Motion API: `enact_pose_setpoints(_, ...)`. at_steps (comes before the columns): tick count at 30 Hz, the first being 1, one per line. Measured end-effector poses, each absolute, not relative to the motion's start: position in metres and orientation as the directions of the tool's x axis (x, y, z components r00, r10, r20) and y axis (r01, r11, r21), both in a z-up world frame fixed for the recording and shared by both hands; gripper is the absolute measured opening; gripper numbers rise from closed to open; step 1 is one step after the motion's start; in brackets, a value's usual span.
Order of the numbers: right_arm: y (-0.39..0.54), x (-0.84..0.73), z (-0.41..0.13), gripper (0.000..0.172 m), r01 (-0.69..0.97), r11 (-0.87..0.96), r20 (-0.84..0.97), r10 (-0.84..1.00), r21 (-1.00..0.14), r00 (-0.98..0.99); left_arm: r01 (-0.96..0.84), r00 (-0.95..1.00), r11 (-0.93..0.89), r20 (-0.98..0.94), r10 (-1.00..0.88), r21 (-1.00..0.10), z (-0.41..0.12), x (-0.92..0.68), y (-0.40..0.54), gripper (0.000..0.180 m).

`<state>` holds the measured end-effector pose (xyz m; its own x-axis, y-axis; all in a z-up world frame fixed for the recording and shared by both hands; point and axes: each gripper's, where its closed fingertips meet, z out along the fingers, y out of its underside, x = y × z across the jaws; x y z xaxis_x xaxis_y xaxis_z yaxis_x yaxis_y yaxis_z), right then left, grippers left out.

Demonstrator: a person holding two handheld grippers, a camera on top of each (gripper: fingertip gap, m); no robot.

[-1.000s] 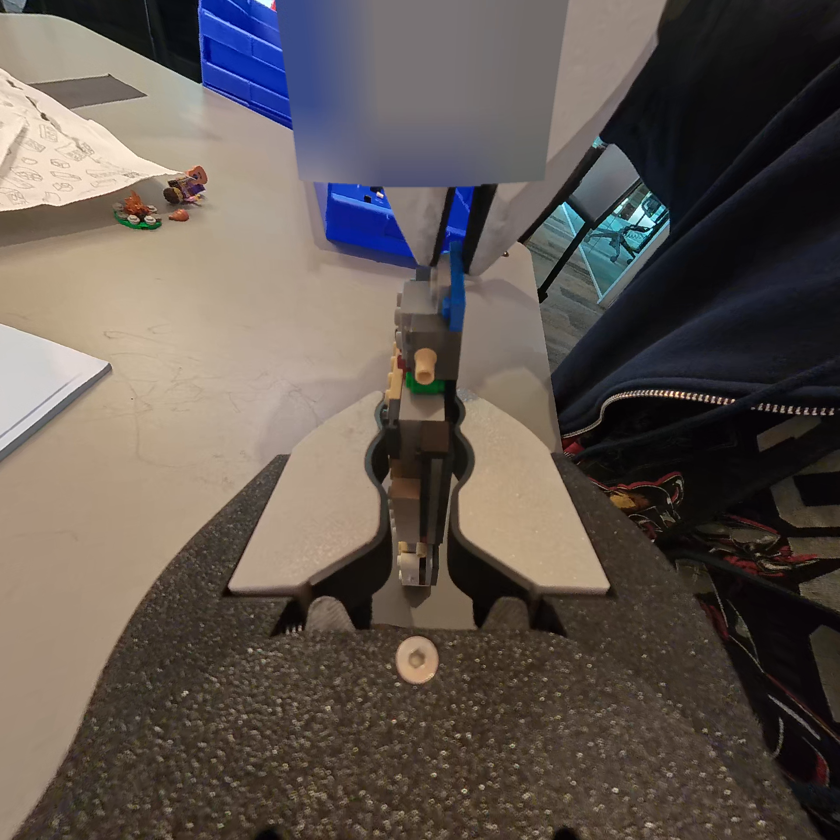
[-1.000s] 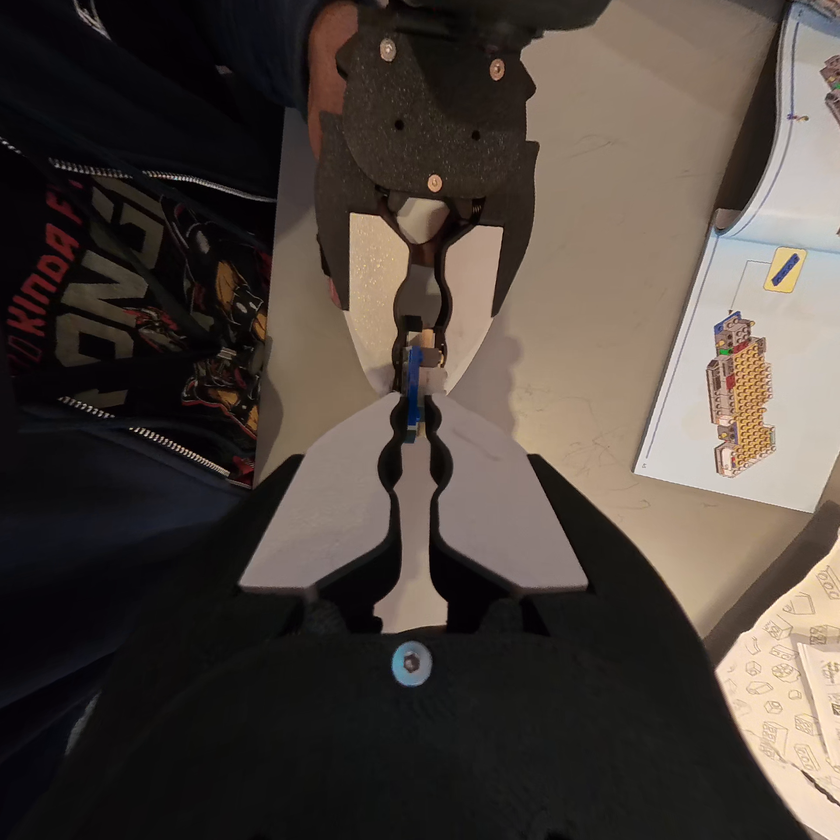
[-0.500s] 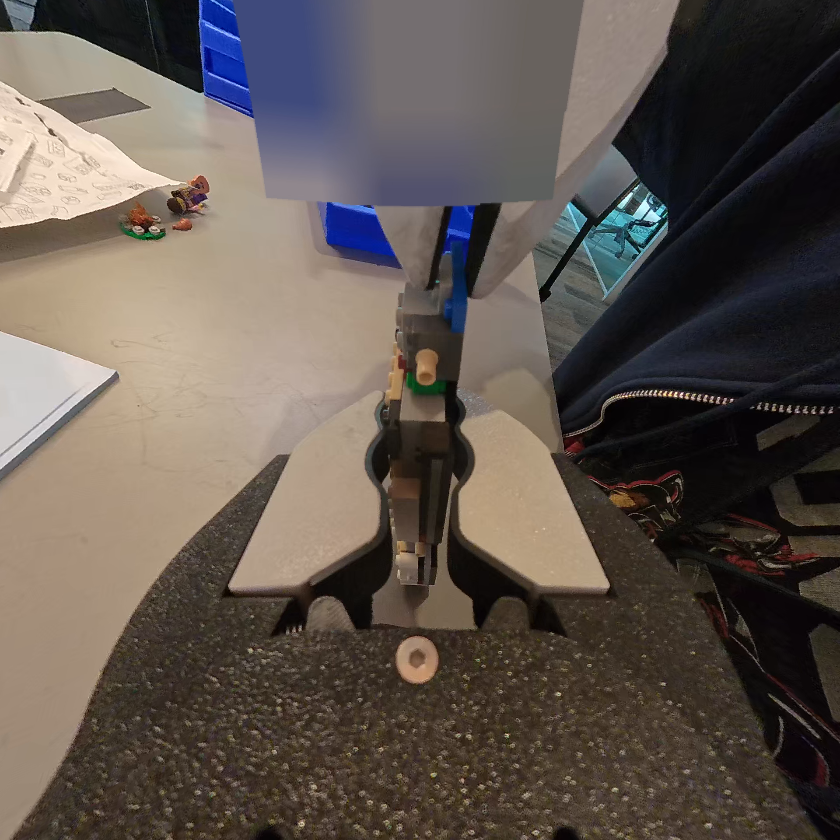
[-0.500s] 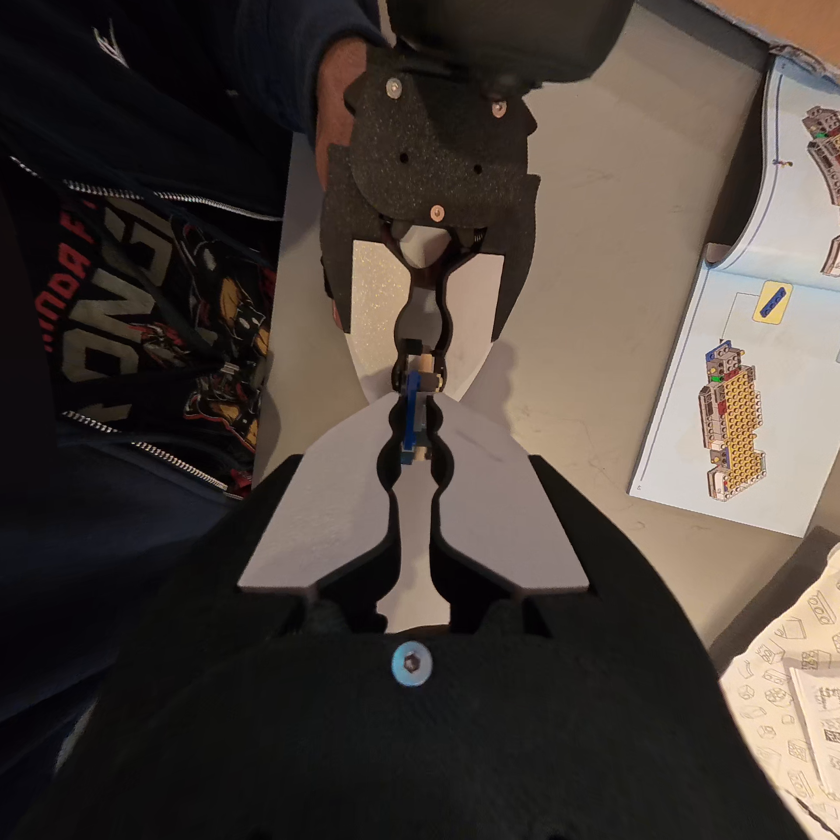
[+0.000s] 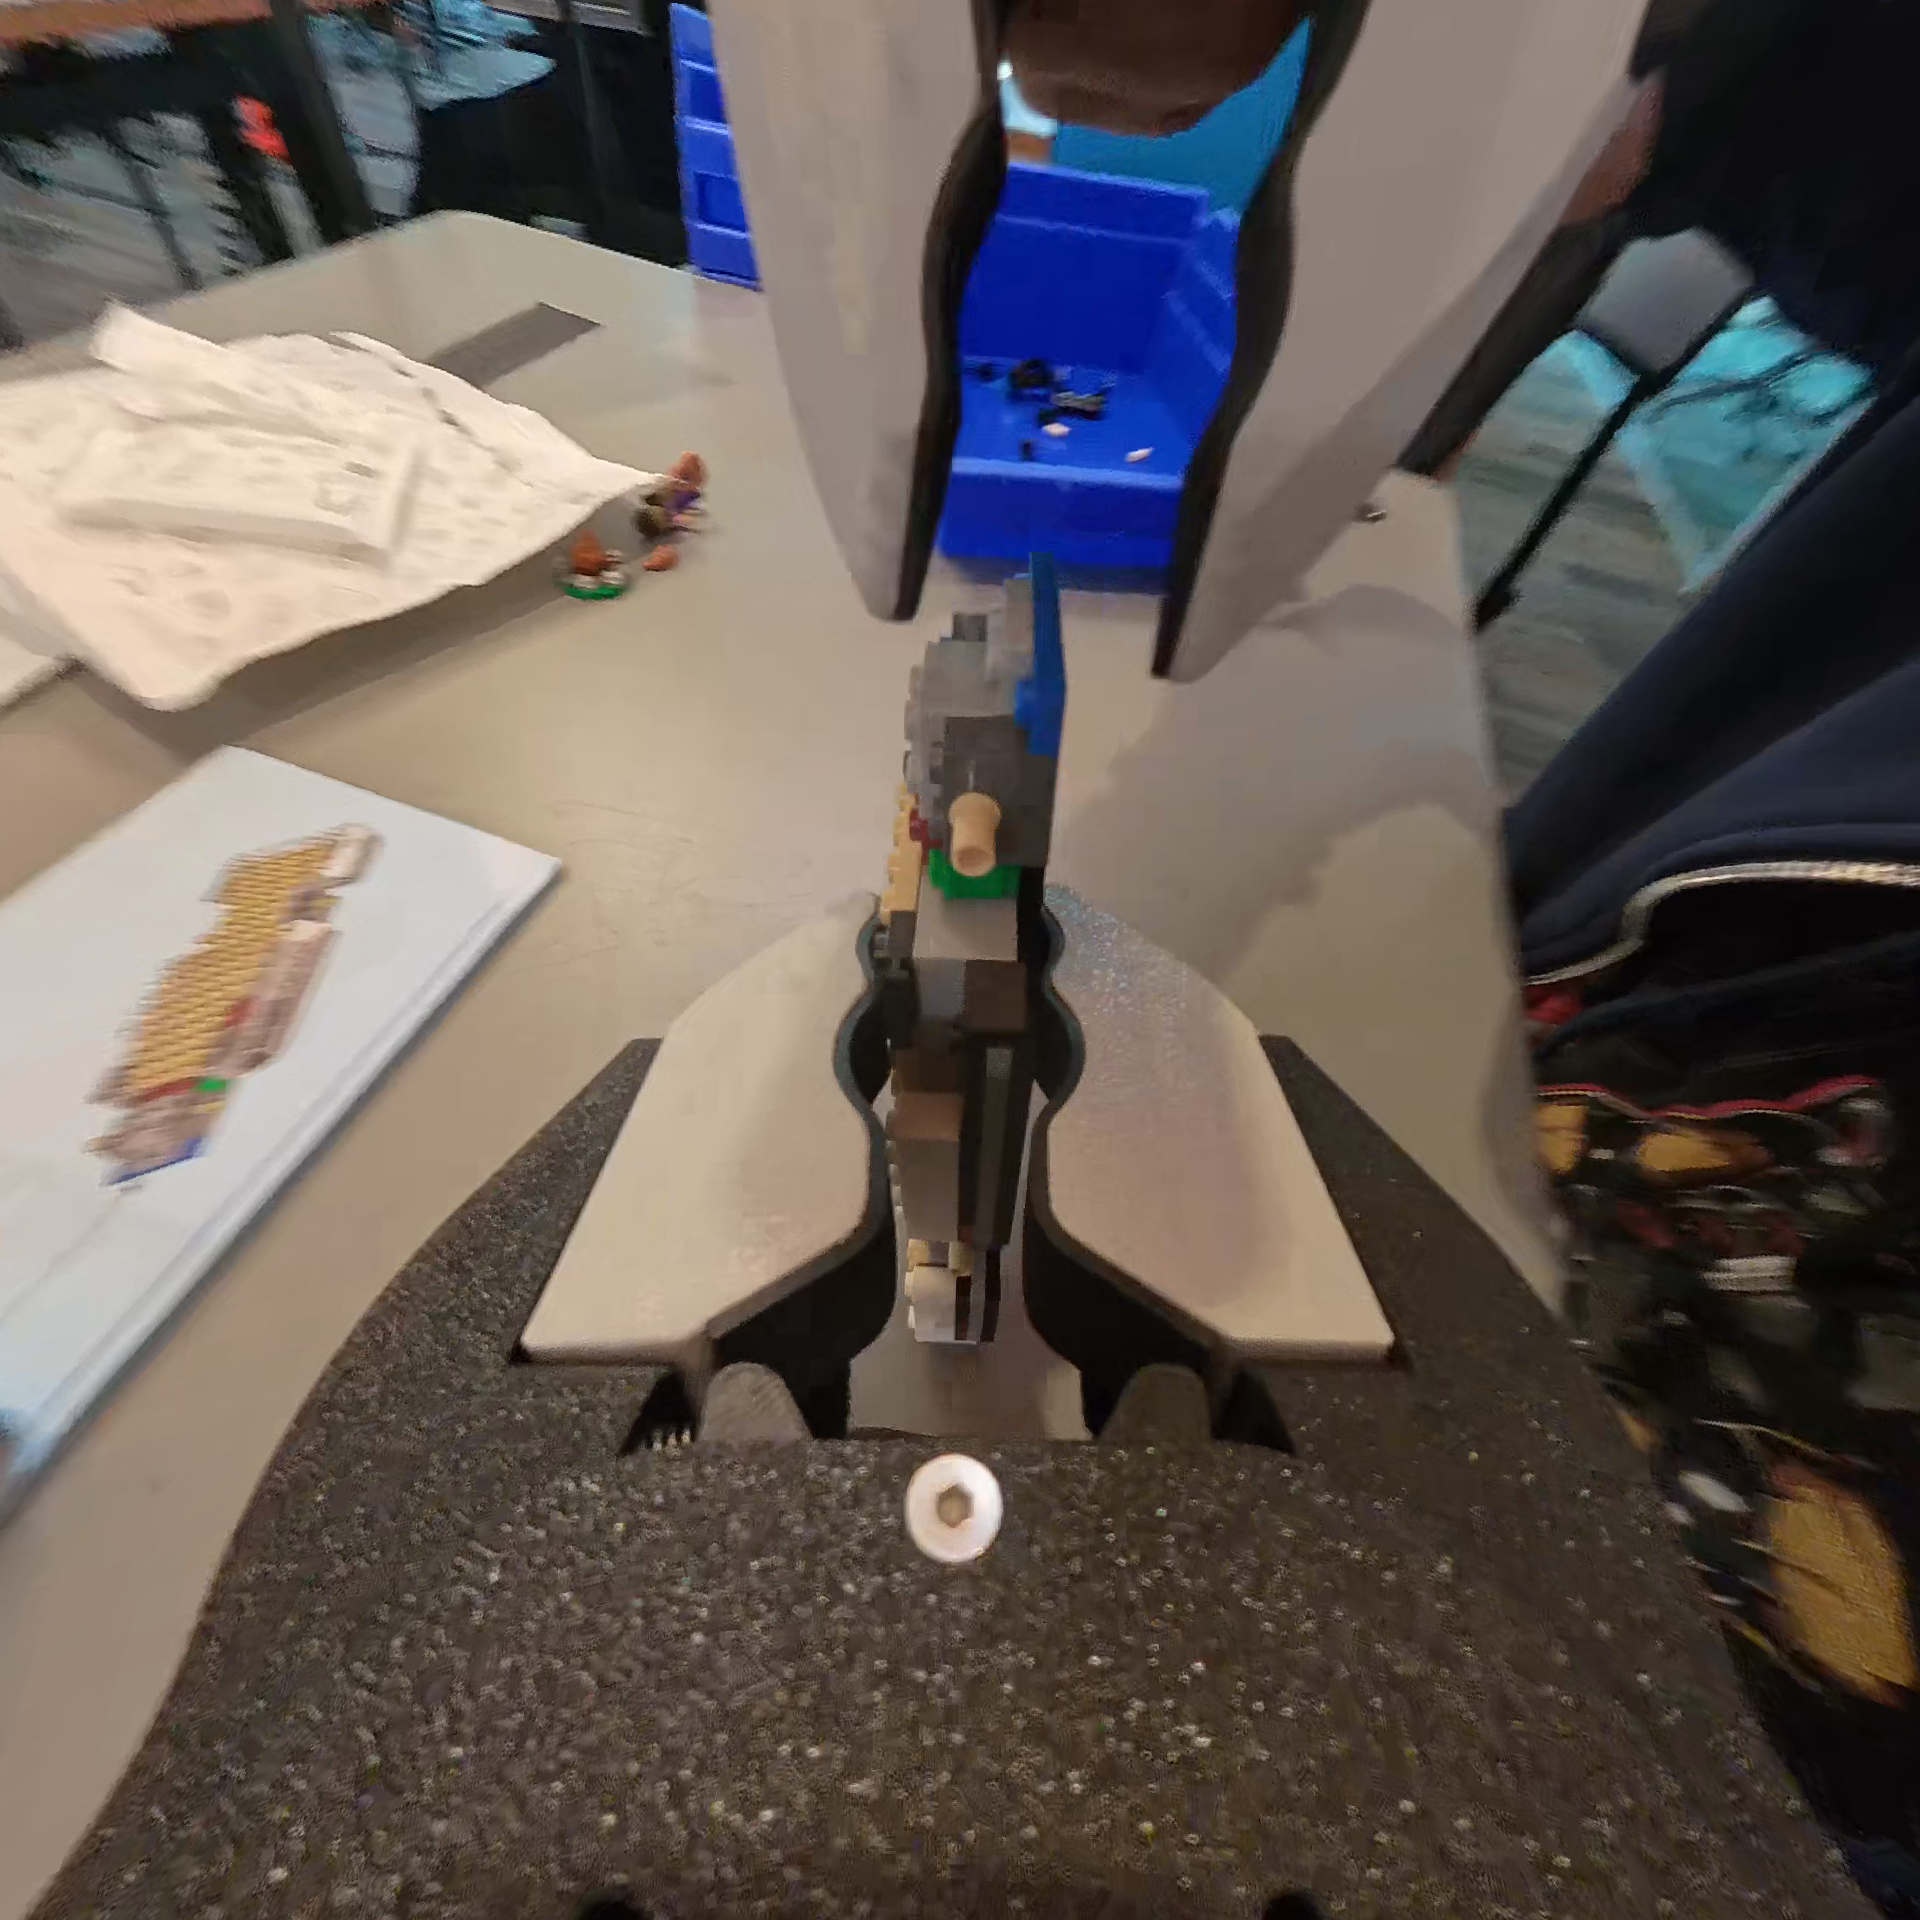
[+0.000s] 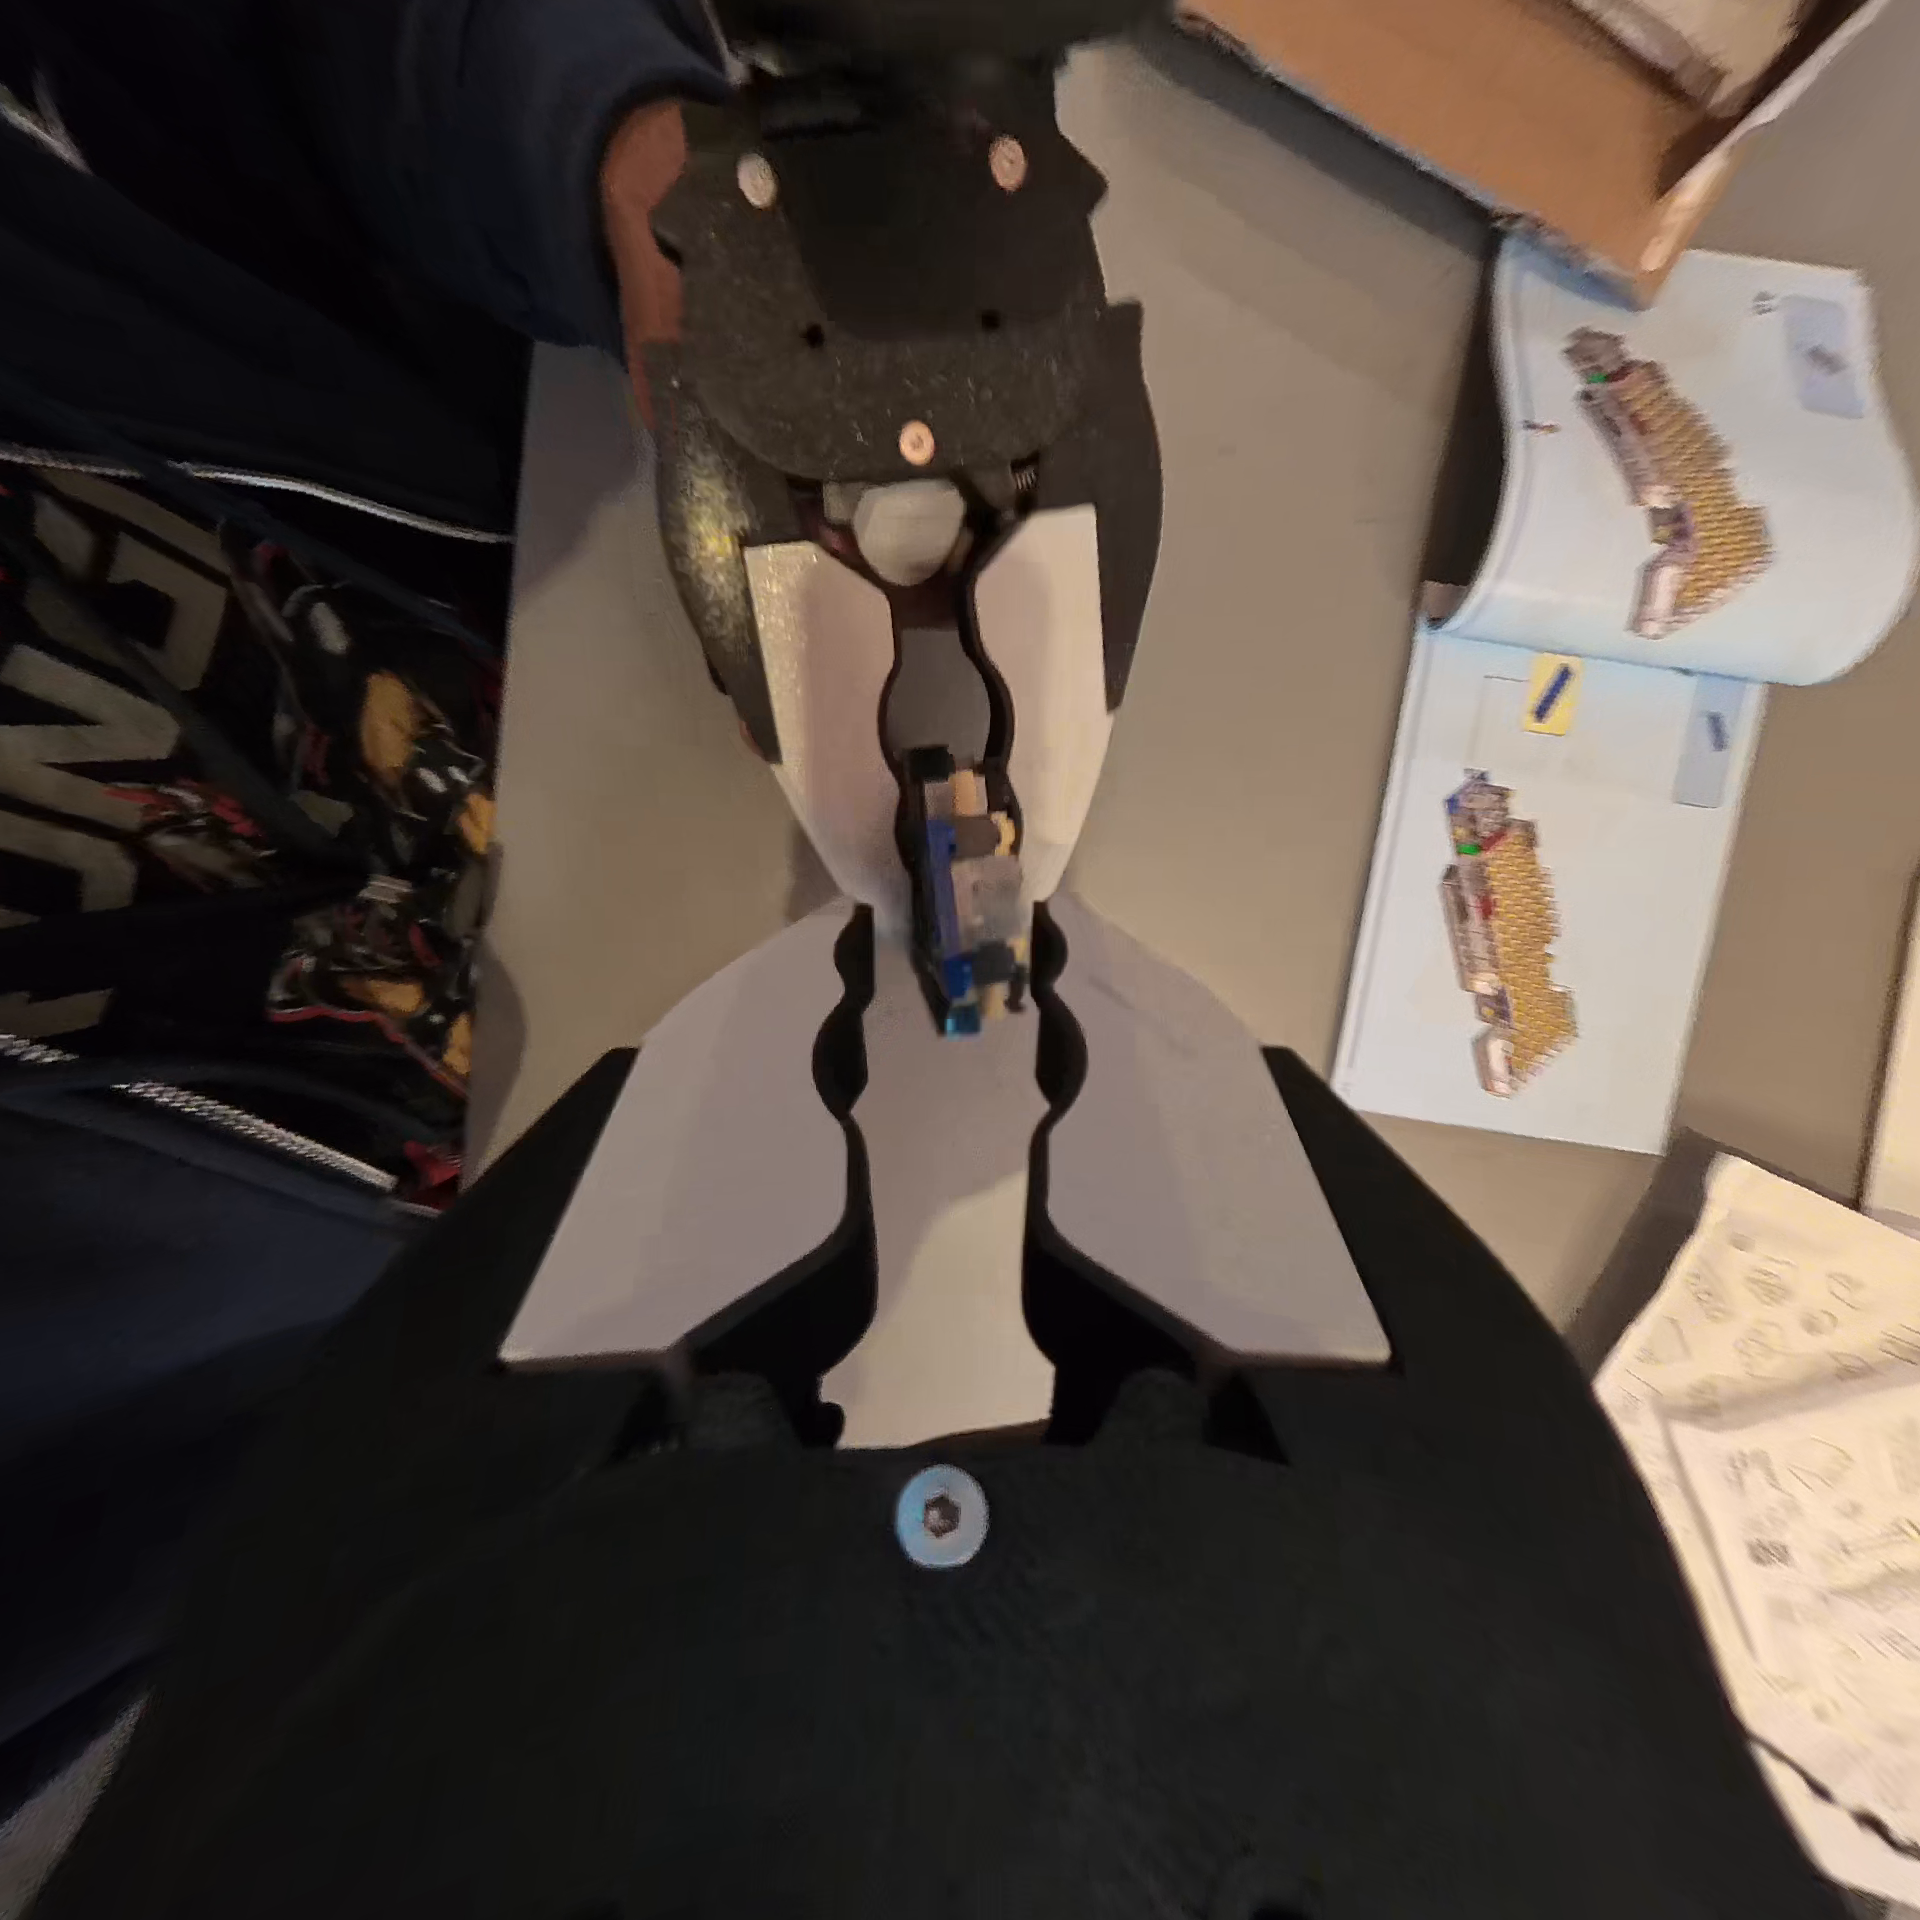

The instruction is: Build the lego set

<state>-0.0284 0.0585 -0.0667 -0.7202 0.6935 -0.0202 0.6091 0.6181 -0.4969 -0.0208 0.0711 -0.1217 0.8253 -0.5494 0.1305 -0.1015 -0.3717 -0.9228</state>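
My left gripper [image 5: 956, 914] is shut on a small brick-built model [image 5: 977, 769] of grey and brown bricks, with a tan peg [image 5: 971, 826] and a green piece on its side. It holds the model upright above the table [image 5: 675, 779]. A blue plate [image 5: 1044, 665] sits along the model's far right edge. My right gripper [image 6: 951, 925] is open. Its pads stand apart on either side of the model's tip [image 6: 966, 966] without pressing on it. In the left wrist view its fingers [image 5: 831, 312] spread wide above the model.
An open instruction booklet [image 6: 1558, 883] lies on the table and also shows in the left wrist view [image 5: 208, 1039]. Nearby are printed white sheets [image 5: 260, 499], small loose figures [image 5: 623, 540], a blue bin [image 5: 1081, 416], a cardboard box [image 6: 1507, 104] and a person's dark jacket [image 5: 1766, 727]. The gap from one gripper's tips to the other's is roughly 6 cm.
My right gripper was shut on the blue plate at the model's tip; its jaws have now opened and let go, and the plate stays on the model. The left gripper's grasp is unchanged.
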Motion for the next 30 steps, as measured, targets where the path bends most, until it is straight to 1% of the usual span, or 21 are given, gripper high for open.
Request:
enact_pose_setpoints(3, 0.066, -0.027, -0.064, 0.034, 0.570, 0.614, 0.078, 0.715, -0.547, -0.695, -0.251, 0.885, -0.342, -0.071, -0.461, -0.906, -0.122, -0.042, 0.078, 0.023)
enact_pose_setpoints(5, 0.073, -0.026, -0.064, 0.034, 0.554, 0.588, 0.127, 0.745, -0.589, -0.655, -0.398, 0.885, -0.337, -0.261, -0.386, -0.853, -0.124, -0.060, 0.081, 0.023)
enact_pose_setpoints(7, 0.081, -0.023, -0.069, 0.034, 0.534, 0.565, 0.168, 0.770, -0.628, -0.616, -0.536, 0.839, -0.351, -0.441, -0.318, -0.767, -0.128, -0.075, 0.084, 0.023)
enact_pose_setpoints(9, 0.089, -0.019, -0.081, 0.033, 0.527, 0.540, 0.189, 0.794, -0.656, -0.578, -0.642, 0.766, -0.371, -0.582, -0.273, -0.671, -0.135, -0.087, 0.086, 0.023)
enact_pose_setpoints(12, 0.099, -0.011, -0.107, 0.033, 0.525, 0.508, 0.202, 0.822, -0.683, -0.532, -0.738, 0.662, -0.393, -0.701, -0.264, -0.549, -0.150, -0.091, 0.088, 0.023)
enact_pose_setpoints(14, 0.101, -0.007, -0.125, 0.033, 0.530, 0.465, 0.171, 0.842, -0.709, -0.511, -0.801, 0.572, -0.389, -0.775, -0.268, -0.456, -0.159, -0.088, 0.091, 0.023)
enact_pose_setpoints(16, 0.101, -0.007, -0.140, 0.033, 0.516, 0.423, 0.148, 0.859, -0.745, -0.491, -0.850, 0.476, -0.388, -0.836, -0.274, -0.357, -0.166, -0.083, 0.093, 0.024)
enact_pose_setpoints(18, 0.102, -0.007, -0.155, 0.033, 0.483, 0.429, 0.173, 0.856, -0.764, -0.487, -0.887, 0.379, -0.379, -0.885, -0.271, -0.264, -0.171, -0.077, 0.096, 0.025)
enact_pose_setpoints(22, 0.111, 0.001, -0.188, 0.034, 0.481, 0.492, 0.241, 0.836, -0.725, -0.493, -0.929, 0.197, -0.363, -0.922, -0.334, -0.067, -0.187, -0.067, 0.096, 0.026)
enact_pose_setpoints(25, 0.120, 0.005, -0.199, 0.033, 0.483, 0.495, 0.256, 0.840, -0.722, -0.478, -0.934, 0.089, -0.349, -0.896, -0.434, 0.076, -0.199, -0.063, 0.091, 0.027)
enact_pose_setpoints(28, 0.128, 0.008, -0.206, 0.033, 0.496, 0.485, 0.257, 0.850, -0.720, -0.459, -0.927, 0.027, -0.328, -0.842, -0.539, 0.180, -0.210, -0.060, 0.086, 0.030)
enact_pose_setpoints(30, 0.134, 0.009, -0.210, 0.032, 0.506, 0.493, 0.279, 0.853, -0.708, -0.442, -0.926, 0.017, -0.317, -0.816, -0.577, 0.205, -0.215, -0.059, 0.084, 0.030)
